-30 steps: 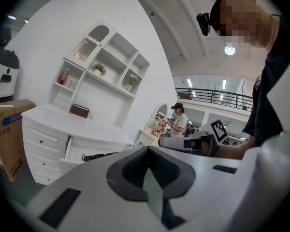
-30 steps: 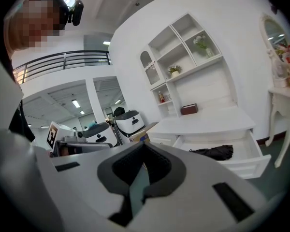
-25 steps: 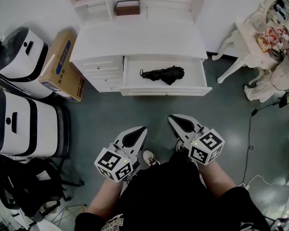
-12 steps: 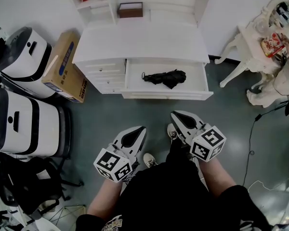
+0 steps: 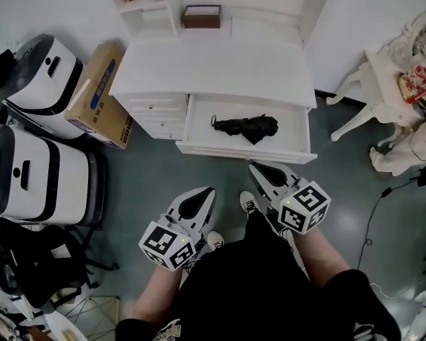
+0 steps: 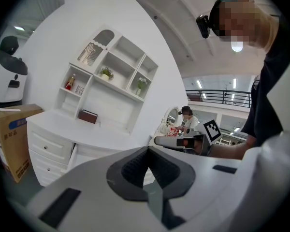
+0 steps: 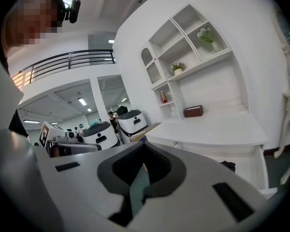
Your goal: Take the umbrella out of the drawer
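A folded black umbrella (image 5: pixel 245 127) lies in the open drawer (image 5: pixel 241 152) of the white desk (image 5: pixel 213 62); its end also shows in the right gripper view as a dark shape (image 7: pixel 228 166). My right gripper (image 5: pixel 254 166) is shut and empty, its tip just short of the drawer's front, below and slightly right of the umbrella. My left gripper (image 5: pixel 209 190) hangs lower and further left, also shut with nothing in it. In both gripper views the jaws meet at the tip, left gripper (image 6: pixel 147 149) and right gripper (image 7: pixel 144 144).
A cardboard box (image 5: pixel 99 94) leans against the desk's left side, beside two white machines (image 5: pixel 35 77) (image 5: pixel 35 183). A small brown box (image 5: pixel 202 16) sits on the desk's shelf. A white side table (image 5: pixel 390 84) stands at right, and a cable (image 5: pixel 373 215) crosses the floor.
The person has stepped toward the desk. Both grippers, still shut, have come closer to the open drawer, the right one now almost at its front.
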Action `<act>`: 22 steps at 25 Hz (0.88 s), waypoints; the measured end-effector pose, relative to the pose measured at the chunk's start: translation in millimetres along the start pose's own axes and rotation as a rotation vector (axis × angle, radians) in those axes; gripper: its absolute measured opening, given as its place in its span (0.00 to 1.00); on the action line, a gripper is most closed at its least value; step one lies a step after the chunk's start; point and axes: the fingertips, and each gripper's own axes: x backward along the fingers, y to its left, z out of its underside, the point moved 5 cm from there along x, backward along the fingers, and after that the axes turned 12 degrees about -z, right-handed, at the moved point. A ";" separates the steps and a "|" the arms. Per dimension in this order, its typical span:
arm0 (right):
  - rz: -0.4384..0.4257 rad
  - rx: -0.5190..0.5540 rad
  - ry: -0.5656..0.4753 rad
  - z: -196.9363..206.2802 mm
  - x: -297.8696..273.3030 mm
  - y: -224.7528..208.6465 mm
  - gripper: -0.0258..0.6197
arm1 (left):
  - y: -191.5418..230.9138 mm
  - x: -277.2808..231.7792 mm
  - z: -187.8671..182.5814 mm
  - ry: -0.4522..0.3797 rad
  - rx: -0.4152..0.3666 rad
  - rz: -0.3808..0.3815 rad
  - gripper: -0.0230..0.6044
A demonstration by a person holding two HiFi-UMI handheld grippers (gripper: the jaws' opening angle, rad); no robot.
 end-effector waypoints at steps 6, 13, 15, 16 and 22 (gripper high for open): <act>-0.017 0.003 0.046 -6.7 -2.7 -45.5 0.04 | -4.9 -41.0 -6.1 -0.004 -0.004 0.003 0.04; -0.024 0.000 0.091 -9.2 -9.8 -99.8 0.04 | -11.9 -86.4 -1.8 0.017 -0.035 0.013 0.04; -0.031 0.003 0.109 -8.2 -13.2 -114.1 0.04 | -13.4 -98.4 2.3 0.029 -0.041 0.016 0.04; -0.036 0.005 0.120 -7.5 -15.0 -121.0 0.04 | -14.1 -104.1 3.9 0.033 -0.043 0.018 0.04; -0.069 0.012 0.193 0.5 -27.3 -160.7 0.04 | -14.4 -135.6 12.6 0.041 -0.037 0.013 0.04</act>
